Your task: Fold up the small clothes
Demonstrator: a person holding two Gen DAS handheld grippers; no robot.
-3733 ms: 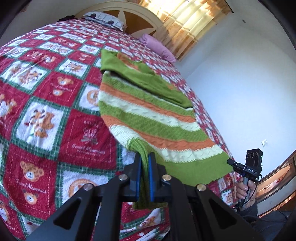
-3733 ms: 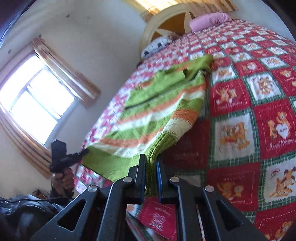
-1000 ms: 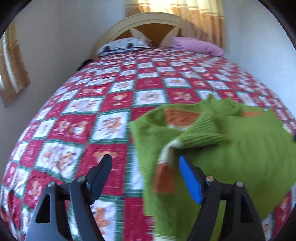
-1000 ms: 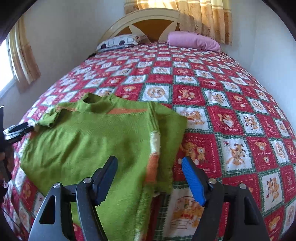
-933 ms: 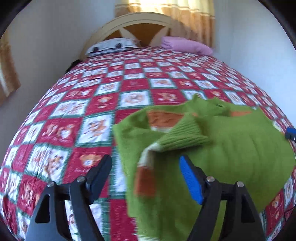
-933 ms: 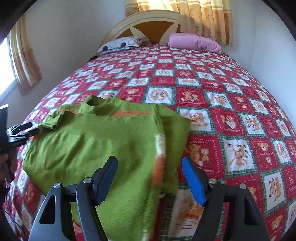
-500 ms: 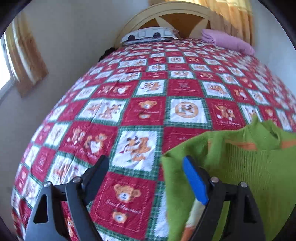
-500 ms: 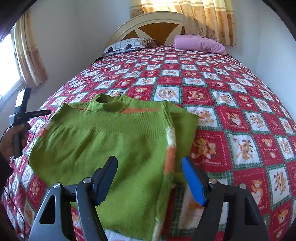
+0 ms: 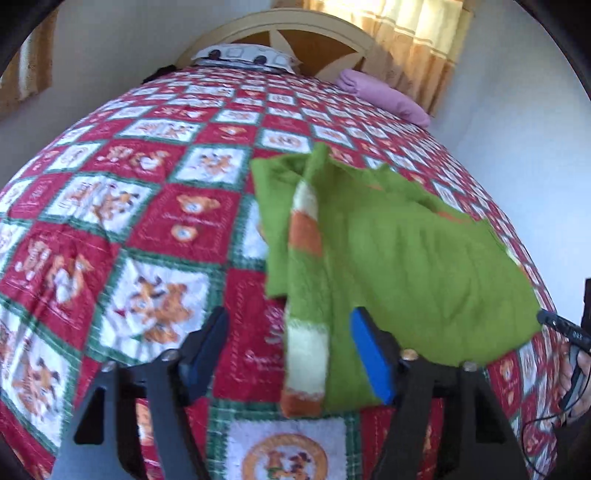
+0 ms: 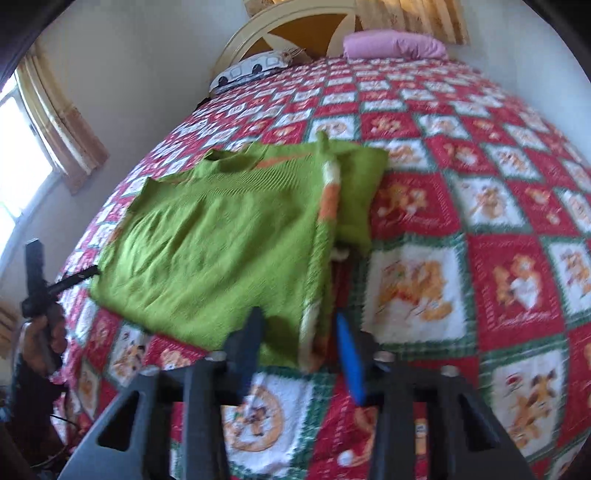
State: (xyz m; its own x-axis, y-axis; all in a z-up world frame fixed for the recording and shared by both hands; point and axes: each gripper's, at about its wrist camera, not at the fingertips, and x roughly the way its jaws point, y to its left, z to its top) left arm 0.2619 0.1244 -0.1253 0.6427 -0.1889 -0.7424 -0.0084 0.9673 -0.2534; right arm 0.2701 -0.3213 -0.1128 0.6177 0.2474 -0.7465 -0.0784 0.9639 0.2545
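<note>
Two black hand-held grippers, the left gripper and the right gripper, hover with jaws spread wide and empty over one folded green knit sweater with orange and cream stripes. It lies on a red, white and green teddy-bear quilt; beyond, two pillows, one patterned white pillow and one pink pillow, rest against the cream headboard.

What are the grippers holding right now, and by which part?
Nothing. Both the left gripper and right gripper are open over the sweater's striped edge, which lies on the bed.
</note>
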